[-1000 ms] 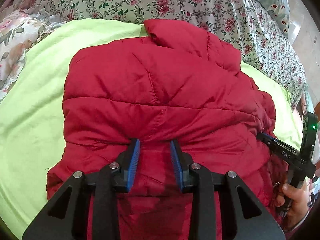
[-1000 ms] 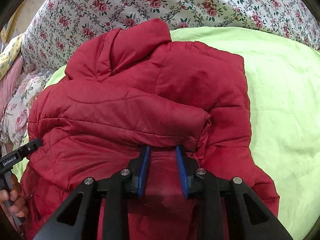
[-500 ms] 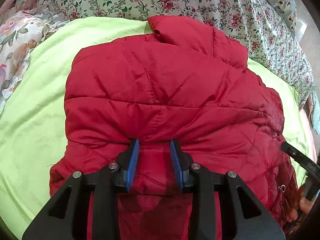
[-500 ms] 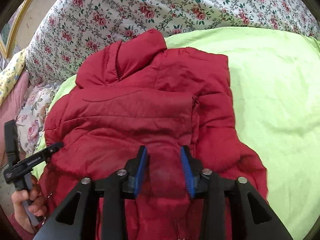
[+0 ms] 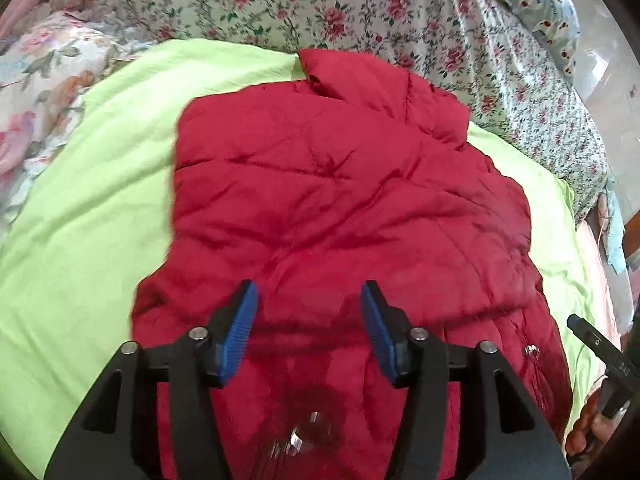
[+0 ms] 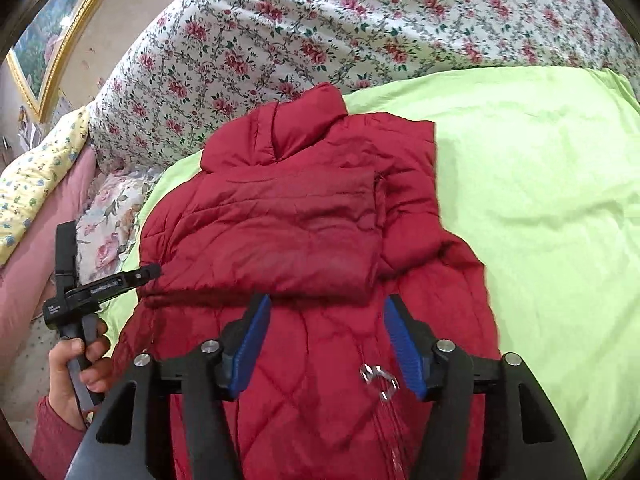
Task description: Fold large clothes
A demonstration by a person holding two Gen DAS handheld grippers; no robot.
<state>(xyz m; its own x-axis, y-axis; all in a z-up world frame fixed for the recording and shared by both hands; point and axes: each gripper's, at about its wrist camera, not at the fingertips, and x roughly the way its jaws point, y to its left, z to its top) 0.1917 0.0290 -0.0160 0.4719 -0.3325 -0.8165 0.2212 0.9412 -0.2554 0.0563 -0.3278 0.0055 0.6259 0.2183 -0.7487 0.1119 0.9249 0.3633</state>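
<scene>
Jacket: red puffer jacket (image 6: 304,240) lay mid-bed on the green sheet (image 6: 540,200), collar toward the floral quilt (image 6: 320,20).
Grippers: left gripper (image 5: 308,320) and right gripper (image 6: 326,332) spread, empty.
Progress: sleeves apparently folded in; hem-to-collar fold remained.

- the red puffer jacket (image 5: 344,200) runs off the bottom edge in both views, hem unseen.
- its zipper pull (image 6: 378,378) is motion-blurred.
- the right gripper (image 5: 600,348) is cut by the edge, perhaps open.
</scene>
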